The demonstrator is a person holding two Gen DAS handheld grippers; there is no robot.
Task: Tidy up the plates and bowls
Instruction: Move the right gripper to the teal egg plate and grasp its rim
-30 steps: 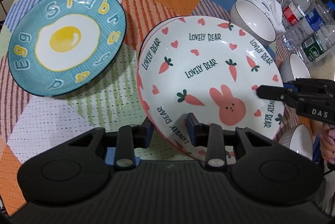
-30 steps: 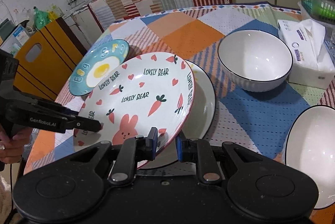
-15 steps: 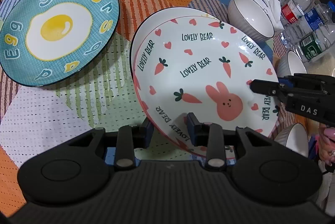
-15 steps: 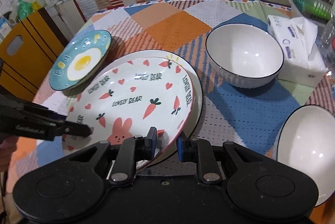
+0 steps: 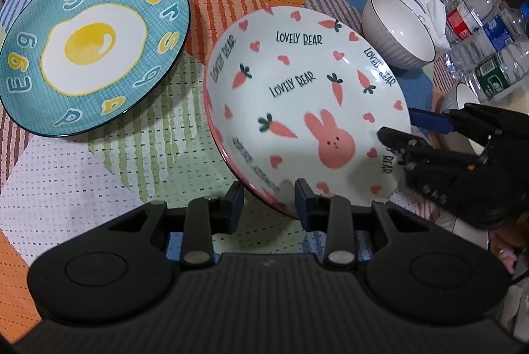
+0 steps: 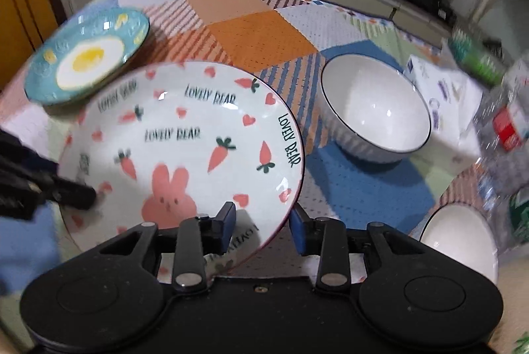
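My left tool (image 5: 268,198) and right tool (image 6: 262,223) each stand parted around opposite edges of the bunny plate (image 5: 307,109), a glossy round plate printed with carrots and hearts, tilted above the surface (image 5: 99,162). I cannot tell whether any finger presses the rim. The teal egg plate (image 5: 92,50) lies flat just beside it on the woven patchwork cloth. A white ribbed bowl (image 6: 377,109) sits beyond the bunny plate. My right view, blurred, shows another bowl (image 6: 463,241) near its corner; my left view shows clear plastic bottles (image 5: 479,33).
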